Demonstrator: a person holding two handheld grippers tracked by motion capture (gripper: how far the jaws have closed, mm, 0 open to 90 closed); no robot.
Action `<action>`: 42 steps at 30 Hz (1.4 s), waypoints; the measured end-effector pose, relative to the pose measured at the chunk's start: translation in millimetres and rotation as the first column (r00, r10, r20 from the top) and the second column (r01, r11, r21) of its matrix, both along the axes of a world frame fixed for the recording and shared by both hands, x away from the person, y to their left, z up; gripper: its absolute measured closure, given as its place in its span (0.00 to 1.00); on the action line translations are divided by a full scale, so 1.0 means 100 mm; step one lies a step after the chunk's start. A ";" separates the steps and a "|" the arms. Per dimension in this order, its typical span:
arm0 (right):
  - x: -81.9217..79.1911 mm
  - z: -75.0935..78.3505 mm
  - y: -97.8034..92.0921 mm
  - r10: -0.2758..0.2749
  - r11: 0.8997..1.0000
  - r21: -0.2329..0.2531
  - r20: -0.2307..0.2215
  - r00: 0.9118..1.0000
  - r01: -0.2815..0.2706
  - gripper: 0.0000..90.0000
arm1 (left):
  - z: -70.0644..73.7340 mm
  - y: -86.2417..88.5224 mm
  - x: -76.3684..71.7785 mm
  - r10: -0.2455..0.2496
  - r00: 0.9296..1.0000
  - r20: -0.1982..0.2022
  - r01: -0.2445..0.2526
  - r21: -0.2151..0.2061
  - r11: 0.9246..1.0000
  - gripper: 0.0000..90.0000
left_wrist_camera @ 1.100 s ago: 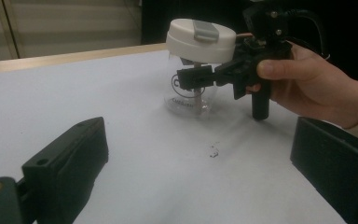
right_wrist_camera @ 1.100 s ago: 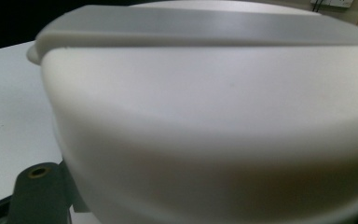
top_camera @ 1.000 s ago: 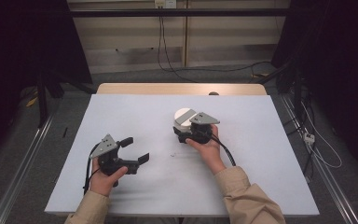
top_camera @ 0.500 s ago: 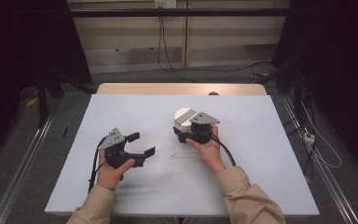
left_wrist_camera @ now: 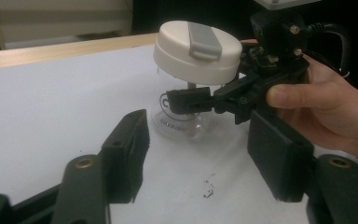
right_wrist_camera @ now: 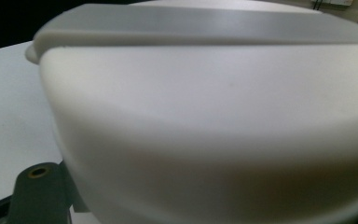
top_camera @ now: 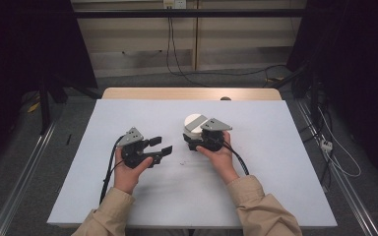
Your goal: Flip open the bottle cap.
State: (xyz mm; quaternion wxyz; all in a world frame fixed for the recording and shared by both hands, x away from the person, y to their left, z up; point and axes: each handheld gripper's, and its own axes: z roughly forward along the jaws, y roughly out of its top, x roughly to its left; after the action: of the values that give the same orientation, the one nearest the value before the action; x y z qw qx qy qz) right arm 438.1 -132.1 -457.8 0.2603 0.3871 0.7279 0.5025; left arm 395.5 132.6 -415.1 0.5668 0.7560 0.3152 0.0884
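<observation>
Since a second ago my left gripper (top_camera: 156, 146) has travelled across the white table (top_camera: 285, 162) toward the jar (left_wrist_camera: 182, 107), while my right gripper (top_camera: 200, 140) has kept its place beside it. From the high view I see the jar standing upright a little beyond the table's middle, its cream lid (top_camera: 195, 121) with the grey tab (left_wrist_camera: 204, 36) showing just past the right gripper's grey plate (top_camera: 215, 125). Through the left gripper view, the jar's clear glass body sits straight ahead, and the right gripper's jaws reach around it just under the lid; whether they press the glass I cannot tell. My left gripper's jaws stand wide apart and empty, on the near side of the jar, close but not touching it. A few dark specks (left_wrist_camera: 209, 186) lie on the table between that gripper and the jar. My right hand (left_wrist_camera: 328, 107) wraps the right gripper's body, and the lid looms close in the right gripper view
</observation>
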 end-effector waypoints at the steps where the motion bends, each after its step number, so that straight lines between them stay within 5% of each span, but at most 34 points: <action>1: 0.00 0.00 0.00 0.000 1.000 -0.001 0.001 1.000 0.000 0.21 | 0.00 -0.01 0.02 -0.004 1.000 -0.005 0.004 0.001 1.000 0.47; 20: 0.00 -0.01 0.00 0.000 1.000 0.000 0.001 1.000 0.000 0.21 | 0.04 -0.18 0.23 -0.021 0.999 -0.037 0.022 0.024 0.999 0.87; 32: 0.00 0.00 0.01 0.001 1.000 -0.004 0.003 1.000 -0.001 0.21 | 0.07 -0.30 0.30 -0.046 0.998 -0.052 0.047 0.023 0.999 1.00; 42: 0.00 0.00 0.01 0.000 1.000 -0.004 0.003 1.000 0.000 0.21 | 0.06 -0.41 0.35 -0.059 0.996 -0.061 0.062 0.065 0.996 1.00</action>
State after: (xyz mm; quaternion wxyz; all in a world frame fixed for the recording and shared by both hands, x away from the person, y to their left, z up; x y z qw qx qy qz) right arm 438.0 -131.4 -458.1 0.2622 0.3858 0.7285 0.5017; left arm 430.2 91.5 -409.0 0.5342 0.7860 0.3055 0.0594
